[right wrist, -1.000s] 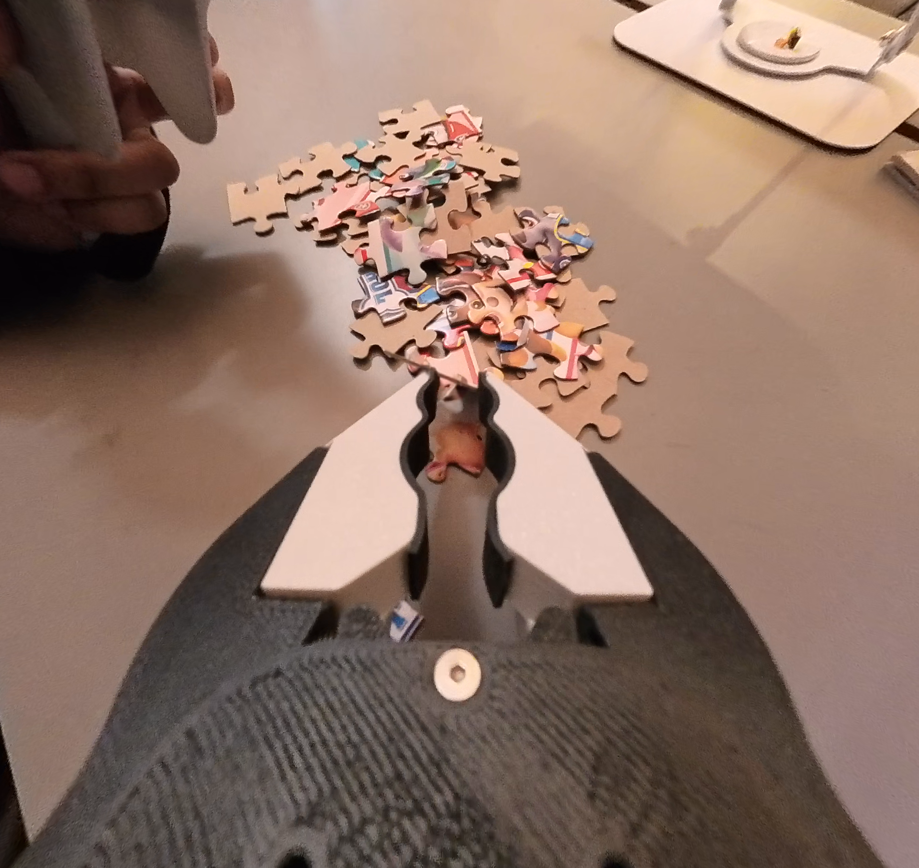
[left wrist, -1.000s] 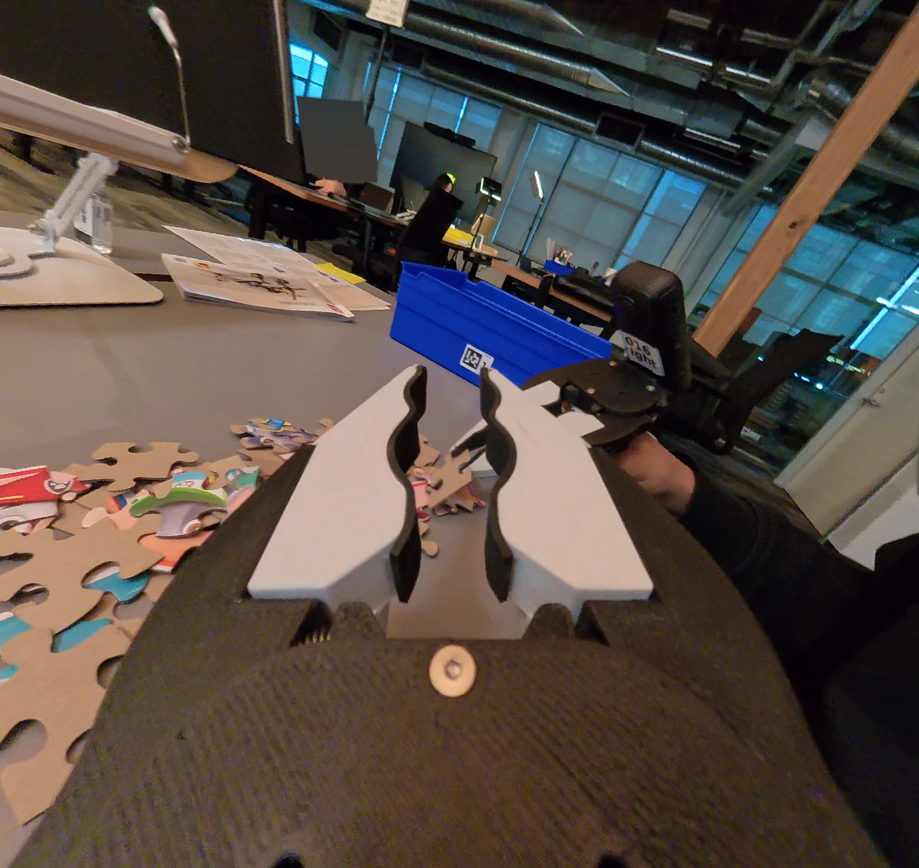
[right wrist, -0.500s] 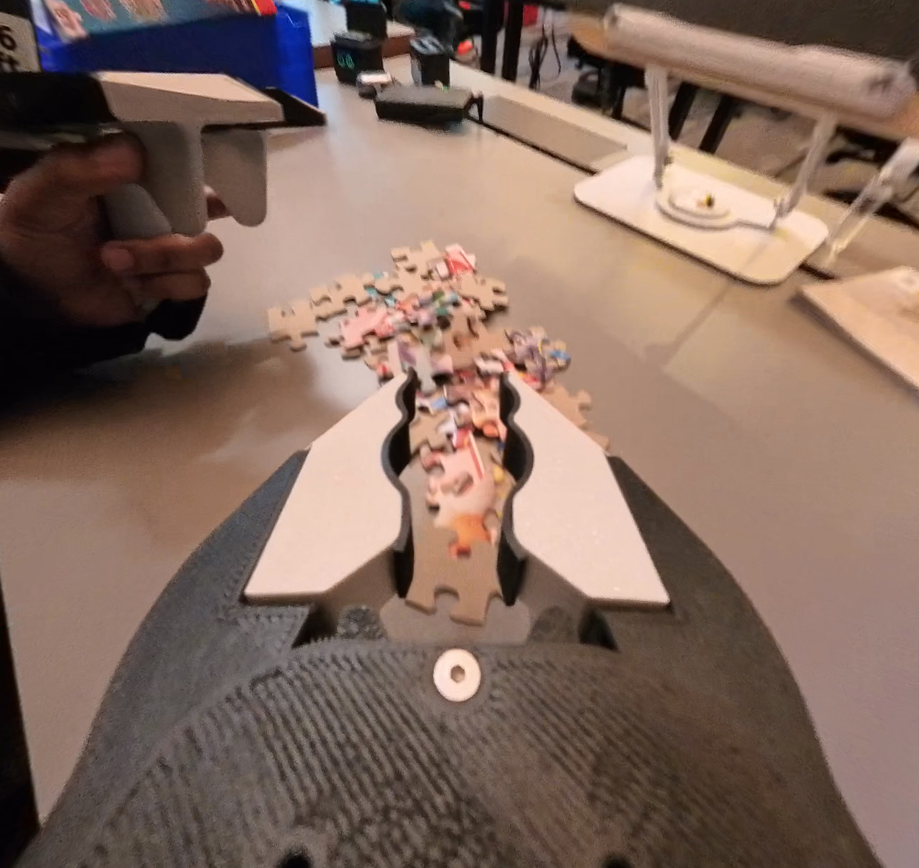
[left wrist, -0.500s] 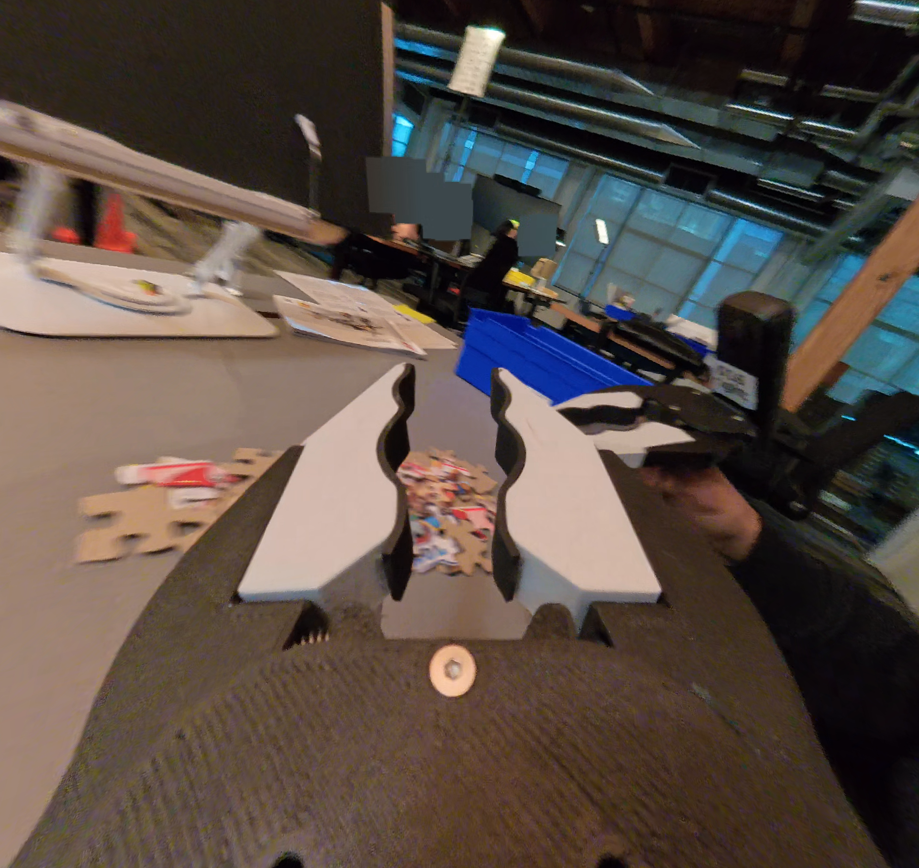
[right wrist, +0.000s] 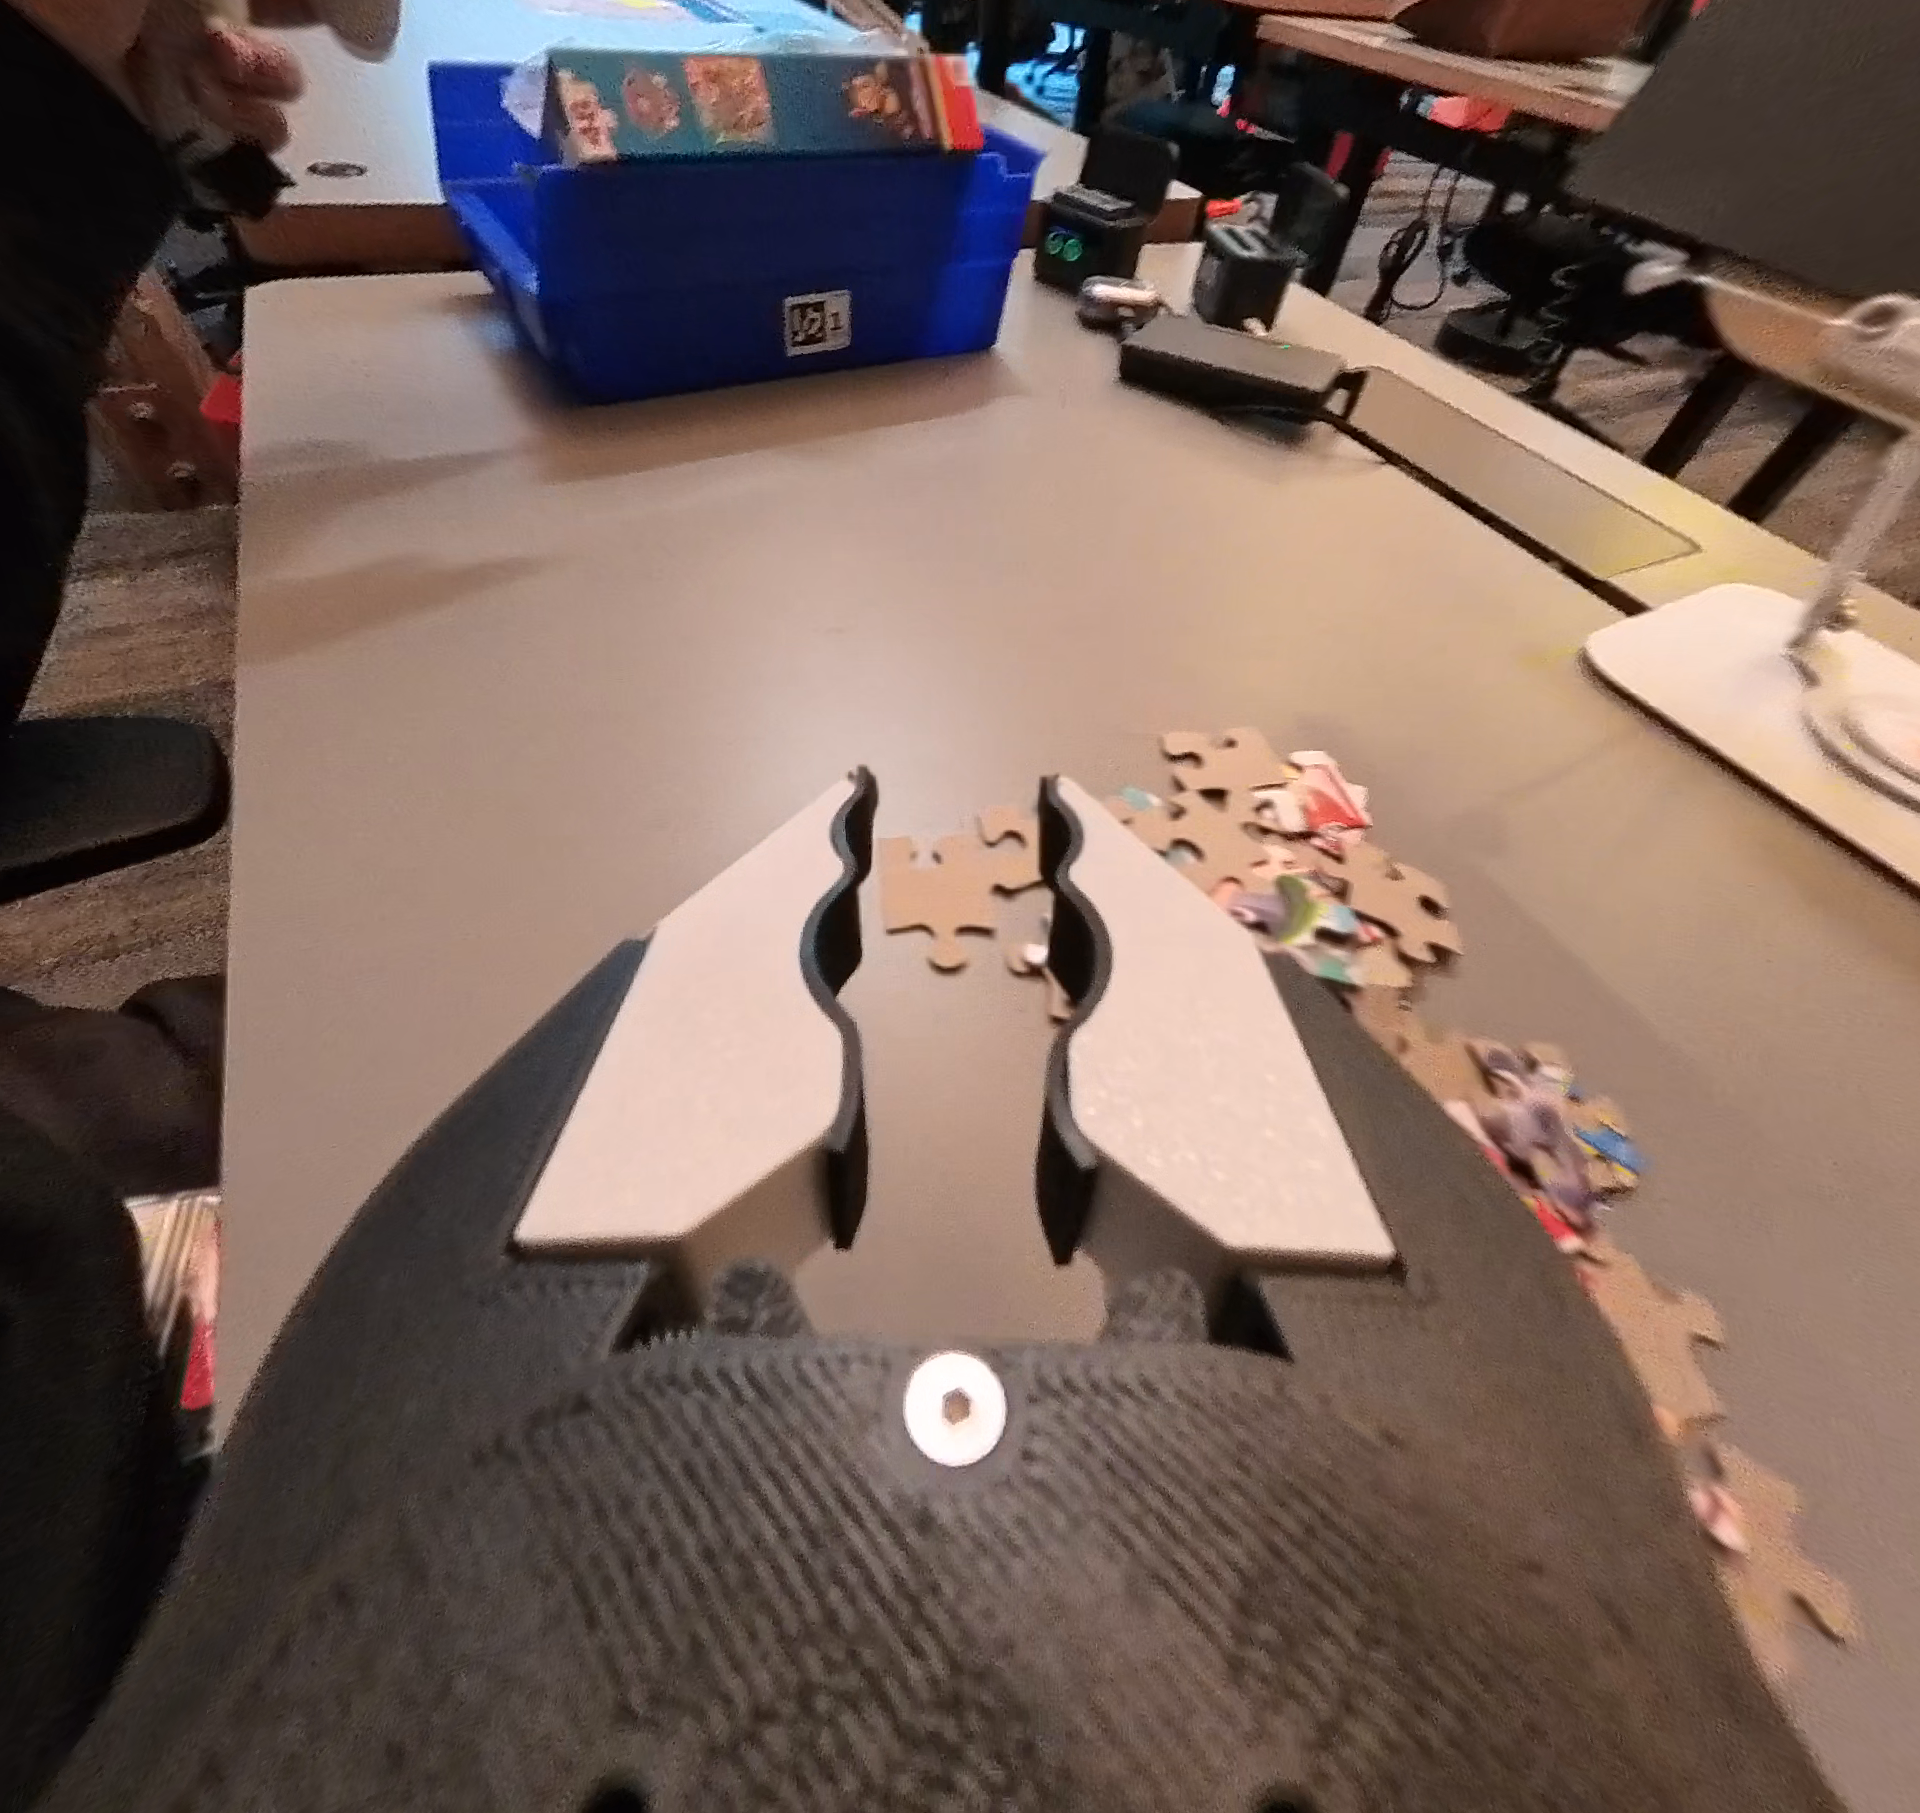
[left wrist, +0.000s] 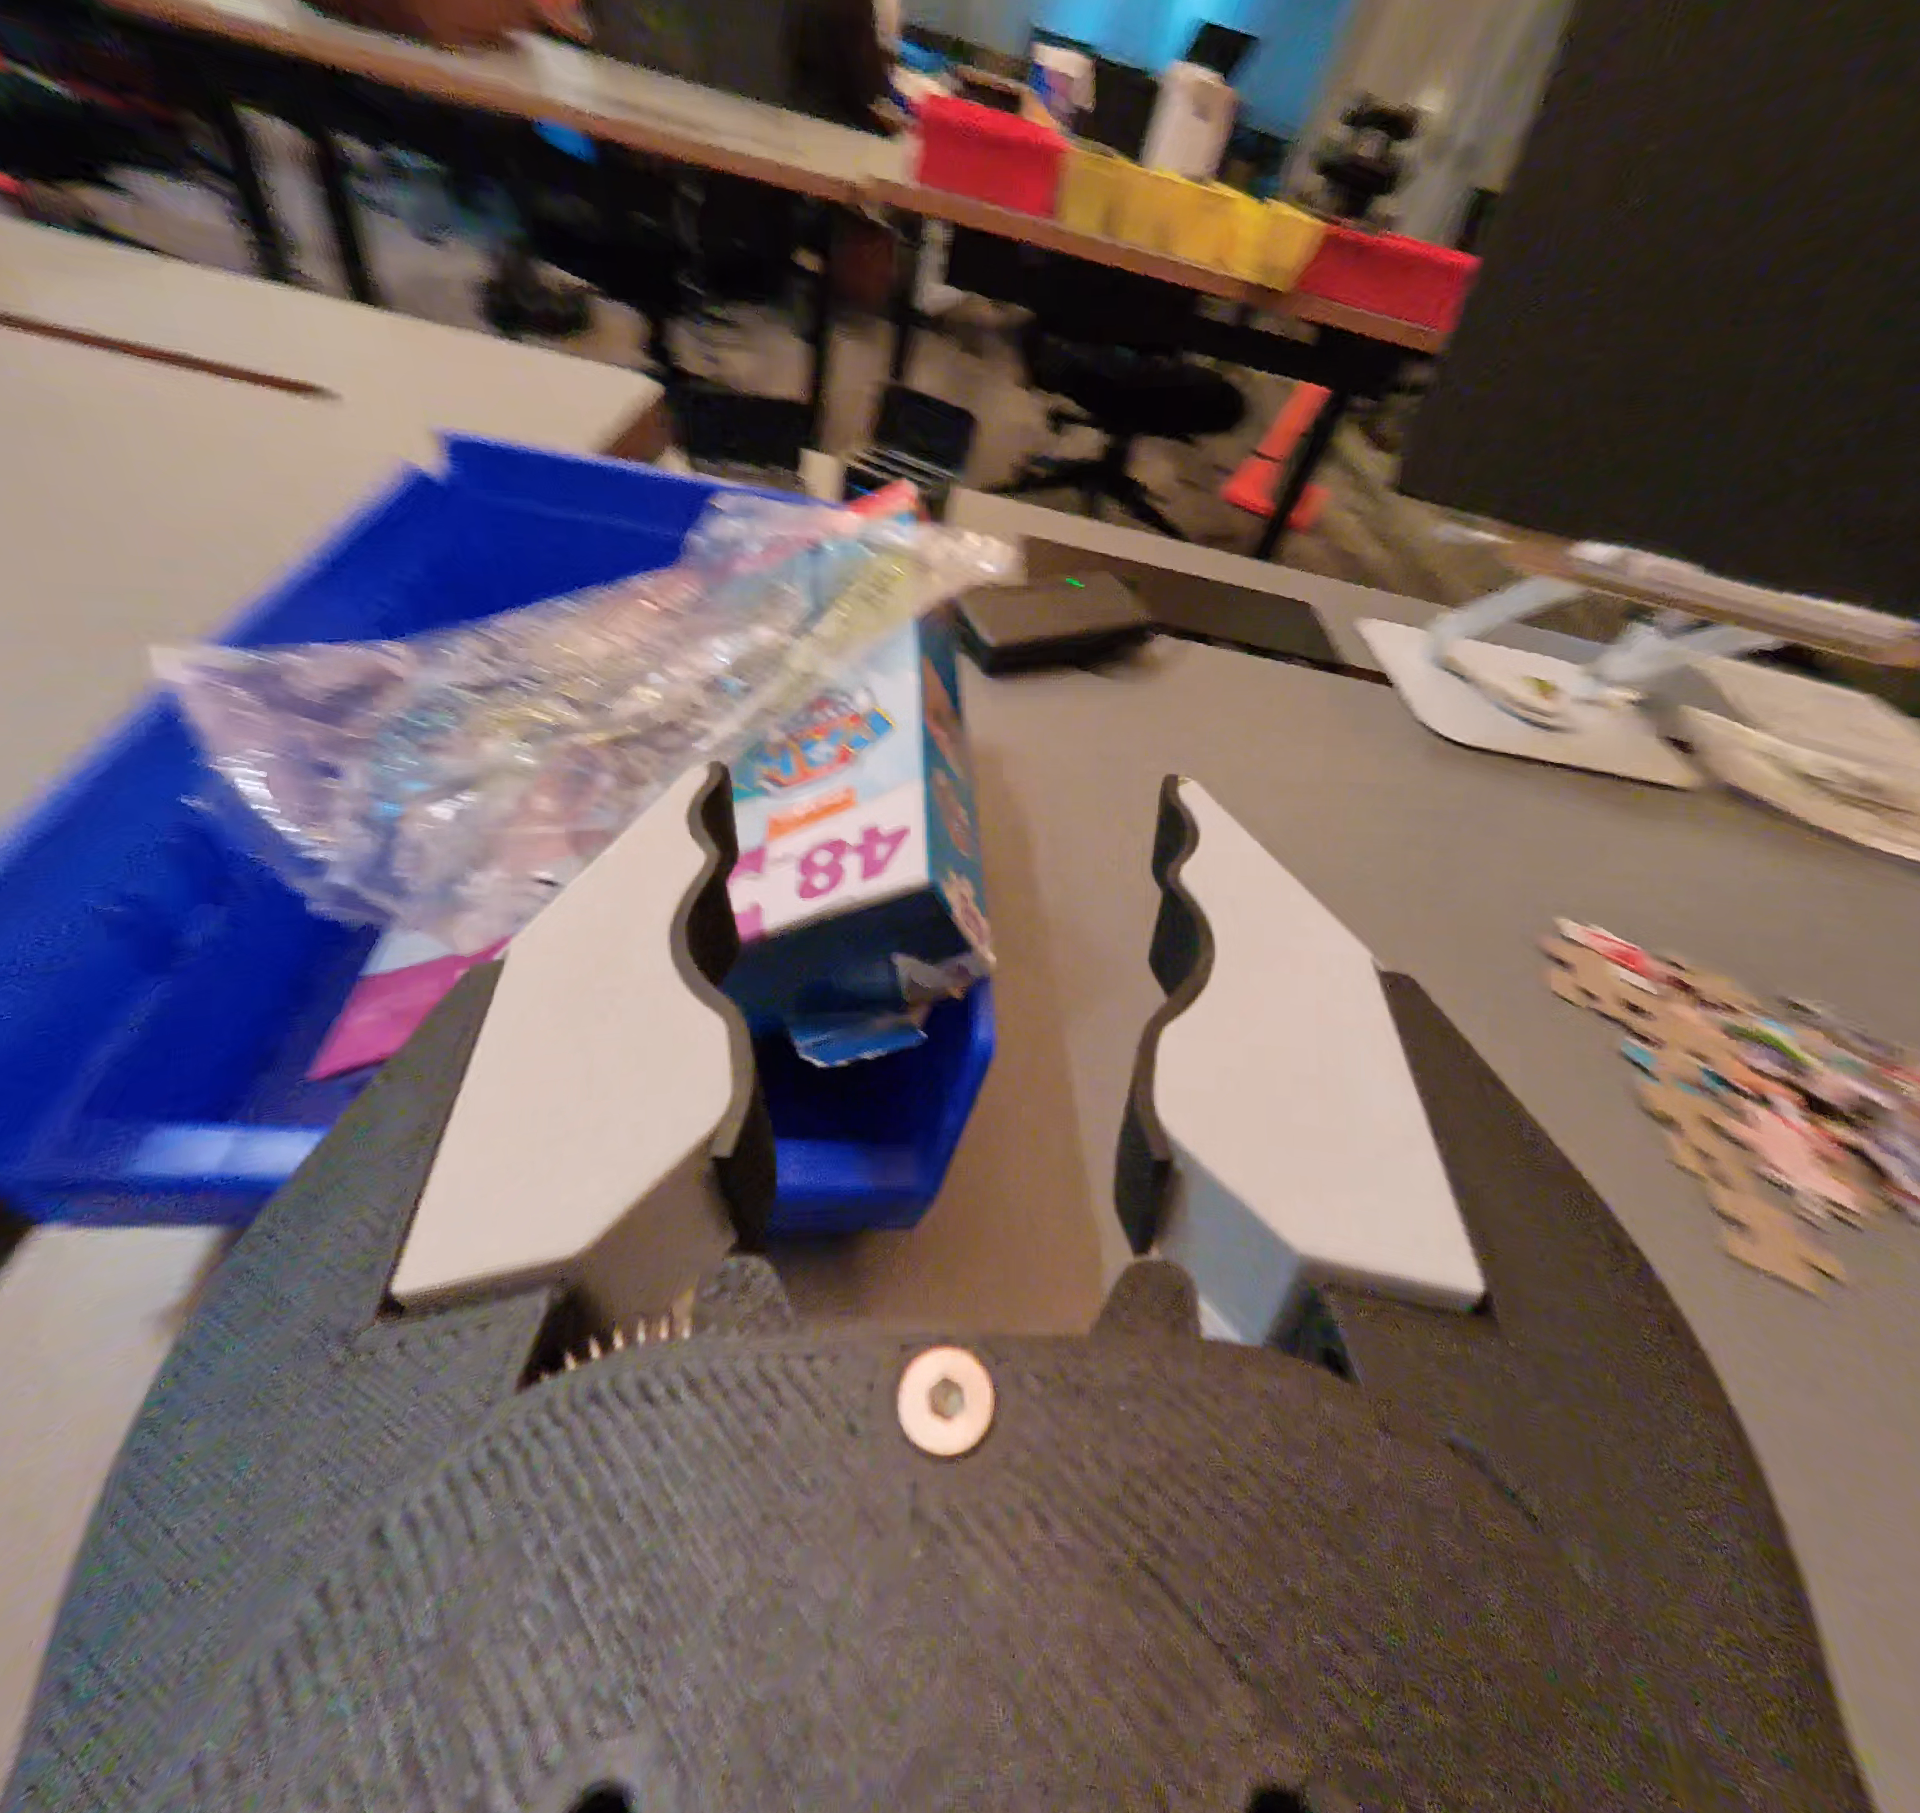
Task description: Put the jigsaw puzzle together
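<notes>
Blue bin with a puzzle box is faced by the left tool, spread wide and empty, while the right tool, parted and empty, is held above cardboard puzzle pieces on the bench.

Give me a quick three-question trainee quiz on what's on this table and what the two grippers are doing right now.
1. True or false: the left gripper is clamped on the puzzle box.
2. Where does the puzzle box sit?
A. in the blue bin
B. on the white stand base
C. on the puzzle pieces
3. Fill in: the right gripper is open above the grey ____.

Key: 1 false, it is open and holds nothing; 2 A; 3 table.
</notes>
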{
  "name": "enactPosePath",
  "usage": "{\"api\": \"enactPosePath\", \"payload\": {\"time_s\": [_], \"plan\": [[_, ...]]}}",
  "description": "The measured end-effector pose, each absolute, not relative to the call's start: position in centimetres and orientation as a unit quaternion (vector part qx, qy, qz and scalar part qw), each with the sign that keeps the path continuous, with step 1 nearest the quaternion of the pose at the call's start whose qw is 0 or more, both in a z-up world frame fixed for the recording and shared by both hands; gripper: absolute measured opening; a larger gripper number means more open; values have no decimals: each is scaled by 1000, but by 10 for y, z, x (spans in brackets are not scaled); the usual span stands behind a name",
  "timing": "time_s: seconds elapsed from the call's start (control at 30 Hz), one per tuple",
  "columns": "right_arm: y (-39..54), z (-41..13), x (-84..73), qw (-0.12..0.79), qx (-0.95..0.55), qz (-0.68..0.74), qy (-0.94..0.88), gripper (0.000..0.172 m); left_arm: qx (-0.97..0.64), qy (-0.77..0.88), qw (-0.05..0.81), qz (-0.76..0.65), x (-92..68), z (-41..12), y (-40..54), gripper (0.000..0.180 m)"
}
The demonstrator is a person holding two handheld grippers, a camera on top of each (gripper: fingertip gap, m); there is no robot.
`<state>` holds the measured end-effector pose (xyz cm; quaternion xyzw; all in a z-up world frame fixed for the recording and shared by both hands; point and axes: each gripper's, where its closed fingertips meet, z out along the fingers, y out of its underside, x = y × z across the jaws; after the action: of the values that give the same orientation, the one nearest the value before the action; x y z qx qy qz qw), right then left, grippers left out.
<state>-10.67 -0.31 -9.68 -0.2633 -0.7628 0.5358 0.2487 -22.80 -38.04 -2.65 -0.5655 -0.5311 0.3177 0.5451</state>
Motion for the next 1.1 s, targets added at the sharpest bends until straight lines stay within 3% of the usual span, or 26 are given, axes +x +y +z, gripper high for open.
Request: {"api": "enactPosePath", "payload": {"time_s": [0.07,0.2,0.43,0.57,0.77,0.8,0.83,1.1], "plan": [[-15,-99,-101,248,-249,535,-768,30,-586,-524,544,294,-225,-34,-380,78],[-23,-92,-96,270,-223,521,-778,30,-612,-502,468,393,-213,-26,-406,74],[-9,-65,-95,315,-204,520,-767,29,-759,-415,237,442,-214,-99,-426,78],[-9,-62,-93,315,-204,525,-764,29,-763,-370,247,469,-234,-99,-423,71],[-7,-56,-89,336,-193,508,-769,29,-804,-273,140,509,-263,-117,-418,66],[-4,-53,-88,340,-193,509,-767,29,-807,-274,132,507,-266,-120,-419,62],[-2,-50,-88,343,-195,511,-764,29,-800,-275,132,516,-268,-117,-421,46],[16,-48,-86,349,-210,521,-750,29,-701,-284,240,608,-237,-17,-429,41]]}}
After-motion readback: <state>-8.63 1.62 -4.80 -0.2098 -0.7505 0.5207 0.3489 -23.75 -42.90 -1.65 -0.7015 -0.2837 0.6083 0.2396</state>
